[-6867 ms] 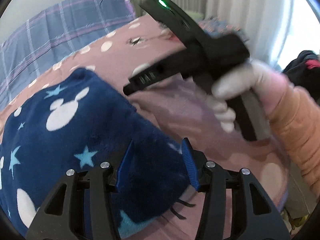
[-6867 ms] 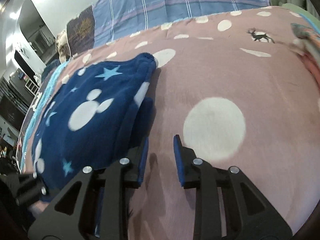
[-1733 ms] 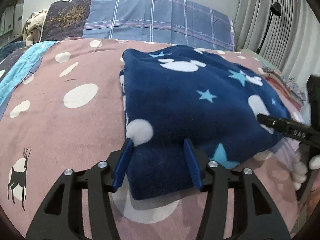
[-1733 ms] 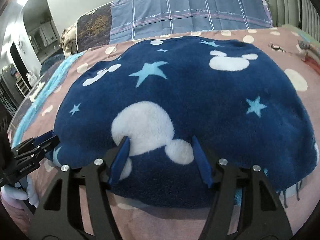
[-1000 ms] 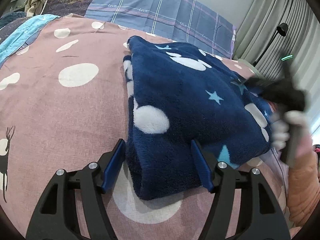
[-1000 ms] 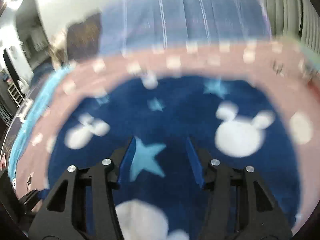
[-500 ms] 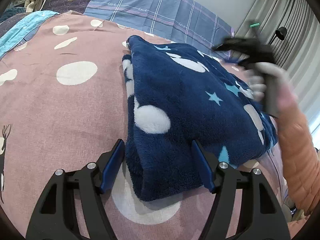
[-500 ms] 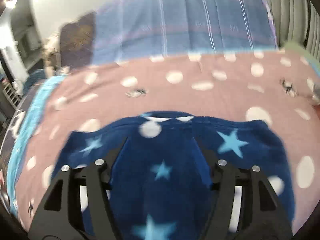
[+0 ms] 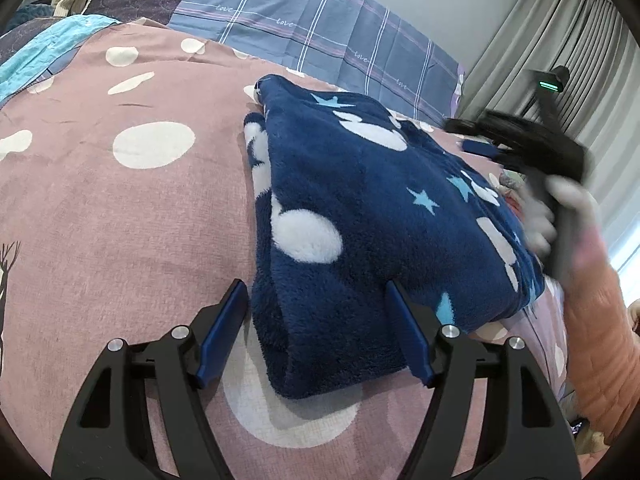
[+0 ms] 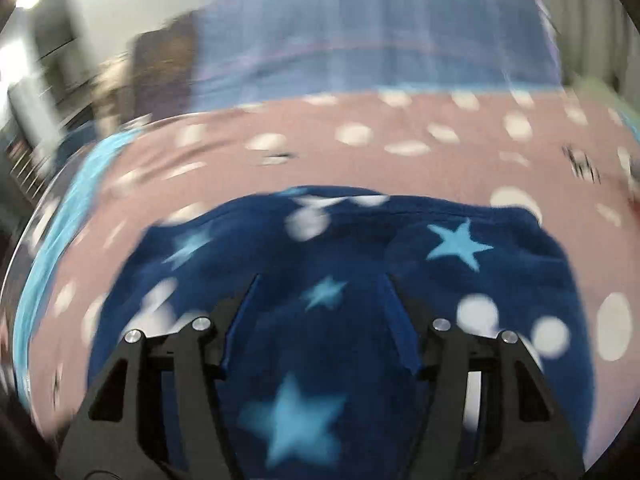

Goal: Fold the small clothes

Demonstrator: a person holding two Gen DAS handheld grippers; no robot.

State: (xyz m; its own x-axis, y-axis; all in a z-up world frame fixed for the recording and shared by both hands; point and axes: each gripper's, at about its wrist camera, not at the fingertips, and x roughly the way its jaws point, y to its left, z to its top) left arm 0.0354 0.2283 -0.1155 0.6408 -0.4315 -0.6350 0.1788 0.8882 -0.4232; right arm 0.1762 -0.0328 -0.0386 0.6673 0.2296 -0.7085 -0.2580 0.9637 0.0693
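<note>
My left hand-held gripper [image 9: 314,322] is spread wide, straddling the near corner of the folded navy fleece garment [image 9: 360,200] on the bed [image 9: 120,220]; its long axis runs far-right. My right hand-held gripper [image 10: 320,320], also spread, hovers above the garment's far end.

Black hand-held gripper [image 9: 316,328], blue pads, silver screws; orange sleeve [image 9: 596,344].

So the folded fleece garment [image 9: 372,216] lies on the bed [image 9: 120,216], toward its right edge. Left gripper [image 9: 316,332] sits at the garment's near corner, right gripper [image 10: 318,320] over its far part, pillow [image 9: 320,36] behind.
</note>
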